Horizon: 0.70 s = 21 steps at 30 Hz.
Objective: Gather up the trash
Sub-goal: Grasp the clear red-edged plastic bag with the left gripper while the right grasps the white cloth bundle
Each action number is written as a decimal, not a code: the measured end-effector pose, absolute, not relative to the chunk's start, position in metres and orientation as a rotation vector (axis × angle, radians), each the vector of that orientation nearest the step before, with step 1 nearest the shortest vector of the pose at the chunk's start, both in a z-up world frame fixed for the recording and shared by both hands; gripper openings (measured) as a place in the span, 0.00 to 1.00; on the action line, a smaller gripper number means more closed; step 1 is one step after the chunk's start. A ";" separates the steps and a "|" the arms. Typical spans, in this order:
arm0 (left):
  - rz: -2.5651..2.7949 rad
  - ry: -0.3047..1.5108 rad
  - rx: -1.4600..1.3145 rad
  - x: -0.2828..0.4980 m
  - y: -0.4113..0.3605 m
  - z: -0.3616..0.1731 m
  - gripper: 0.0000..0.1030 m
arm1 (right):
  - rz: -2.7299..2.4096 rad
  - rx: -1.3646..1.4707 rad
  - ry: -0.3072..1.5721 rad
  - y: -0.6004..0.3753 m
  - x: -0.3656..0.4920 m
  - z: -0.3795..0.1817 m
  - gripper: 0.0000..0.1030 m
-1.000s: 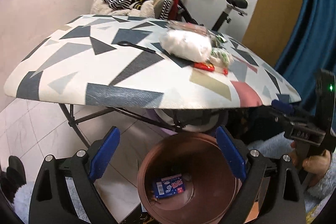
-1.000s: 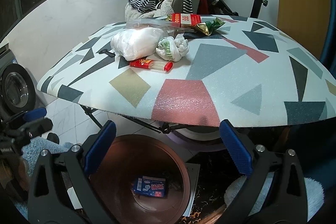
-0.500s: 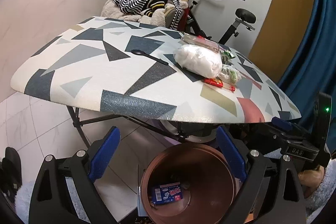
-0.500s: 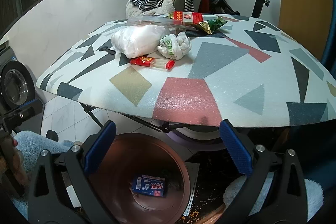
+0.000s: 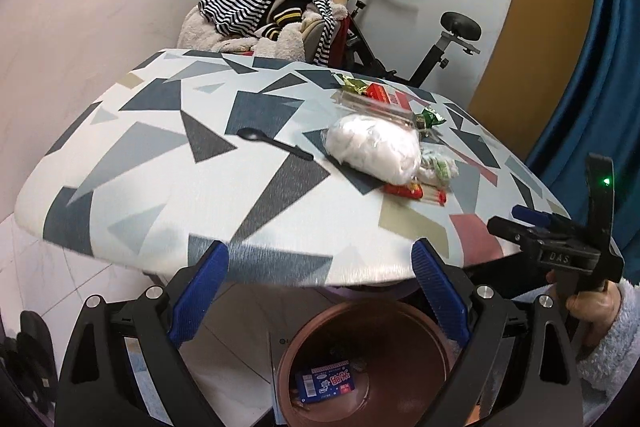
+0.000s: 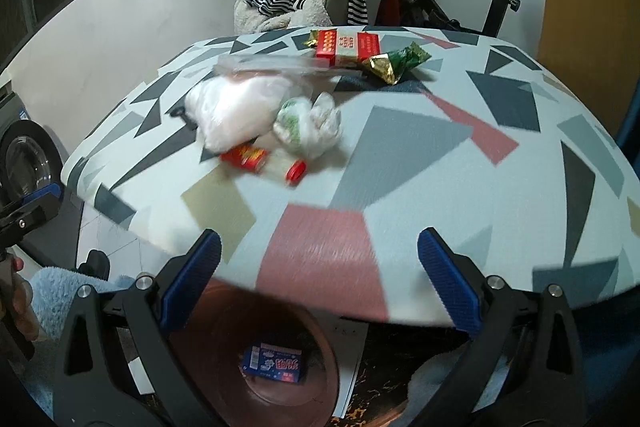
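Both grippers, left (image 5: 320,291) and right (image 6: 318,279), hang with fingers spread wide and empty at the near edge of the patterned table (image 6: 460,187). One blue packet (image 6: 276,363) lies in the brown bin (image 6: 316,347) below. I'd reach the right one for the red-capped tube (image 6: 264,161), closing across its narrow width, clear of the white bag (image 6: 236,111) touching it.

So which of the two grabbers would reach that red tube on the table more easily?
Probably the right gripper. In its view the red tube lies nearly straight ahead. For the left gripper the tube sits off to its right, beside the white bag. Both are open.
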State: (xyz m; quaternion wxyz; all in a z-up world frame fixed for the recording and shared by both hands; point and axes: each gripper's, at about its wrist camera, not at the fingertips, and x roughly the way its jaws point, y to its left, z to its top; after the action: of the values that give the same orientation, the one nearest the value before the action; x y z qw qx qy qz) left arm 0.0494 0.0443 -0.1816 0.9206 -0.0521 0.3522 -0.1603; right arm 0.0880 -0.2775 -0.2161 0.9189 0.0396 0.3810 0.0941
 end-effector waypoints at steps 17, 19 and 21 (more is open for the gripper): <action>-0.420 0.809 -0.255 0.159 0.026 -0.153 0.88 | 0.268 0.119 0.868 -0.265 0.198 -0.226 0.73; -0.441 0.842 -0.337 0.177 0.026 -0.155 0.88 | 0.299 0.144 0.902 -0.263 0.205 -0.230 0.59; -0.453 0.885 -0.449 0.199 0.027 -0.161 0.87 | 0.337 0.166 0.901 -0.261 0.207 -0.229 0.44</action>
State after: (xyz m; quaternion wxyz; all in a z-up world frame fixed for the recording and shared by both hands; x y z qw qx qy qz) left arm 0.1993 0.0274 -0.1608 0.8550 -0.2134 0.4208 -0.2154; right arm 0.2066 -0.2614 -0.2292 0.8832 0.0796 0.4329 0.1617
